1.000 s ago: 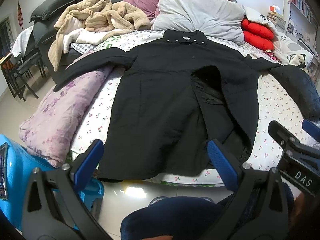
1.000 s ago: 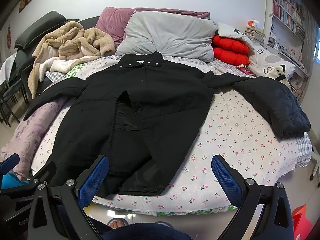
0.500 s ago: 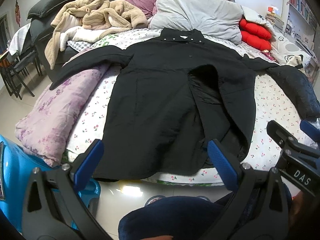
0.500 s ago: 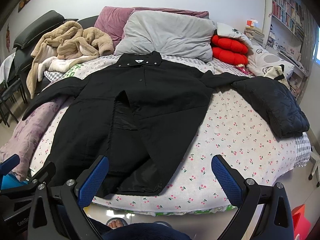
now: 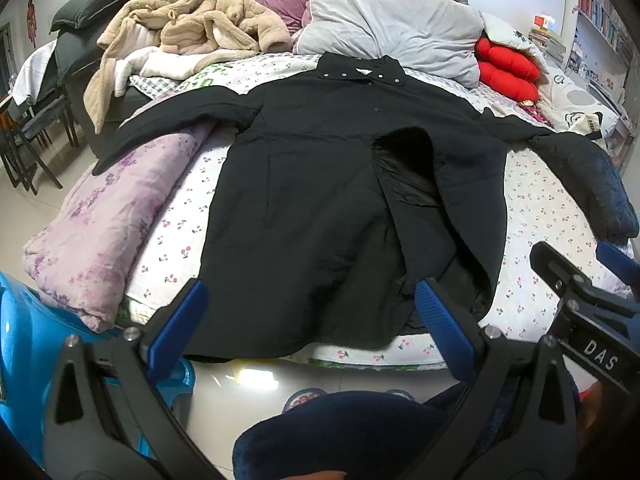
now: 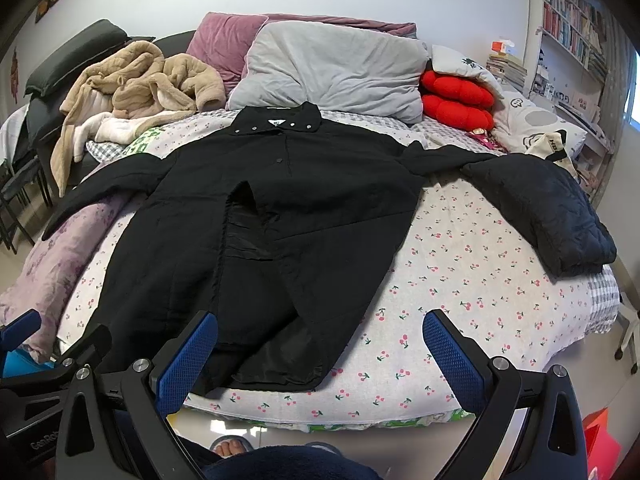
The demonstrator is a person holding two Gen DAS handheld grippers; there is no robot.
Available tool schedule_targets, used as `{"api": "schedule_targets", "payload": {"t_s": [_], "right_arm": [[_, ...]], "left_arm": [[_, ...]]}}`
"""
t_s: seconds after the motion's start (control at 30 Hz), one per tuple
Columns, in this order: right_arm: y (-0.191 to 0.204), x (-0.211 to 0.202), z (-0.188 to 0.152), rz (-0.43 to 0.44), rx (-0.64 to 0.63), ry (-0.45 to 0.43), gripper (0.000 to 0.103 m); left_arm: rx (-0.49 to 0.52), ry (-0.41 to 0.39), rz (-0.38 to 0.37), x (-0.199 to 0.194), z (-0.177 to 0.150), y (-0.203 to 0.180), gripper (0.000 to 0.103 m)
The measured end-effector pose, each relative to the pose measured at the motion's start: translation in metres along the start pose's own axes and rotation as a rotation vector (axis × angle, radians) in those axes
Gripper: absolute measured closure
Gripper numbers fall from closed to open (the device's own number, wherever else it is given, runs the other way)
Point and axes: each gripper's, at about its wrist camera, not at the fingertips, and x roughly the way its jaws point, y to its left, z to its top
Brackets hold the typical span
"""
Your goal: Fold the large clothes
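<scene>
Both grippers, left (image 5: 308,320) and right (image 6: 320,344), gape empty, nearer the bed; black coat (image 6: 256,216) lies lengthwise, collar far, hem near.

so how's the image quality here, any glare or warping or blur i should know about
Left wrist view: heavy fisheye bowing, dark vignette at the corners, a bright glare patch on the floor tile below the black coat; the coat's folds barely read. Right wrist view: same bowing, bookshelf curves inward; daylight blows out the window at the right edge. Both views sharp, no motion blur.
</scene>
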Motion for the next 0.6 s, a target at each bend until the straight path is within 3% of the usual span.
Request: {"api": "schedule_targets", "payload": {"t_s": [0.2, 0.43, 0.6], "right_arm": [[0.010, 0.004, 0.004, -0.004, -0.038, 0.016, 0.000], [0.019, 0.009, 0.013, 0.005, -0.077, 0.018, 0.000], [0.029, 0.032, 0.037, 0.009, -0.152, 0.014, 0.000]], "left_arm": [[-0.007, 0.042, -0.016, 0.004, 0.002, 0.006, 0.000], [-0.052, 0.063, -0.081, 0.011, 0.002, 0.016, 0.000], [-0.074, 0.104, -0.142, 0.018, 0.002, 0.026, 0.000]]}}
